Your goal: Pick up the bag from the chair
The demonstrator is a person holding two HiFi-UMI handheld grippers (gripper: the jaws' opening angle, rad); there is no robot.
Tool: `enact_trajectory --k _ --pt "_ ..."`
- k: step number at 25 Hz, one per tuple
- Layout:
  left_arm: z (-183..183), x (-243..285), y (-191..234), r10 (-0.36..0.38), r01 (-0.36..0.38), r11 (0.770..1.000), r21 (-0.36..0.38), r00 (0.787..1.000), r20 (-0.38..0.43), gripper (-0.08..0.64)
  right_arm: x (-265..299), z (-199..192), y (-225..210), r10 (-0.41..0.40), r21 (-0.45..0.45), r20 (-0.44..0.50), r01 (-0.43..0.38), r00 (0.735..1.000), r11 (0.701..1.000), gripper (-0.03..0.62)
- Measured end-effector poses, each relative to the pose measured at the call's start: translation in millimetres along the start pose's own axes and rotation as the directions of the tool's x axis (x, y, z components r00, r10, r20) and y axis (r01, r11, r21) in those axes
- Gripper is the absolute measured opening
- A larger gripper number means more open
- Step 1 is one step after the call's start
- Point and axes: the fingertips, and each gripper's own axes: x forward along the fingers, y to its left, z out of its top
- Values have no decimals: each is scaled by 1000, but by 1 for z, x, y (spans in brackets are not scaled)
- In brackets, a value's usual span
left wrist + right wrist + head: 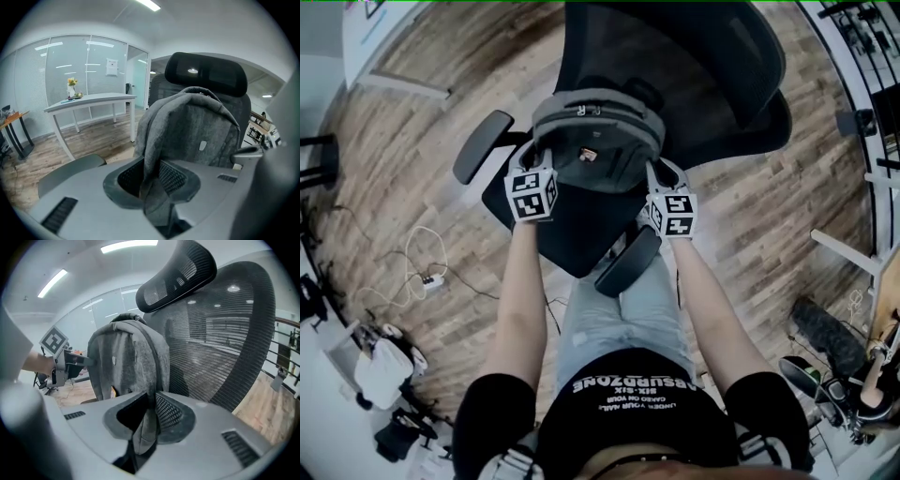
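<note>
A grey backpack (598, 131) stands upright against the mesh back of a black office chair (694, 66). My left gripper (534, 161) is shut on the bag's left shoulder strap (152, 187), with grey cloth pinched between its jaws. On the other side my right gripper (661, 183) is shut on the right strap (145, 427) in the same way. The bag (197, 131) fills the middle of the left gripper view, and the bag (126, 362) with the left gripper (63, 364) beyond it shows in the right gripper view.
Two black armrests (483, 145) (628, 261) flank the seat. A white desk (89, 101) stands before glass walls at the left. Cables and a power strip (427, 279) lie on the wooden floor. Gear is piled at the lower left (380, 370) and right (834, 356).
</note>
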Motion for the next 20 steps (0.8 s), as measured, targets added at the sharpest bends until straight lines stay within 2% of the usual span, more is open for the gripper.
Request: enact_trajectory --k 3,7,11,17,20 --pt "-3 -5 5 -15 15 999 -30 1000 -8 94 -2 -3 6 4 -18 -26 -5 1000 1000 69" --pt "-4 -7 9 -18 18 1000 7 998 -58 87 -2 0 11 24 -61 -85 -30 996 998 69" --pt "-5 -9 6 -21 22 1000 1 996 -92 86 -6 -3 11 34 -55 -130 -41 991 998 69" --pt "-19 -29 7 -27 26 1000 -13 991 -132 86 -17 -9 22 30 -27 -151 -35 988 999 69" --pt "-29 -42 10 -32 33 999 -2 988 -152 86 -23 -11 29 49 -50 -161 -58 986 997 69"
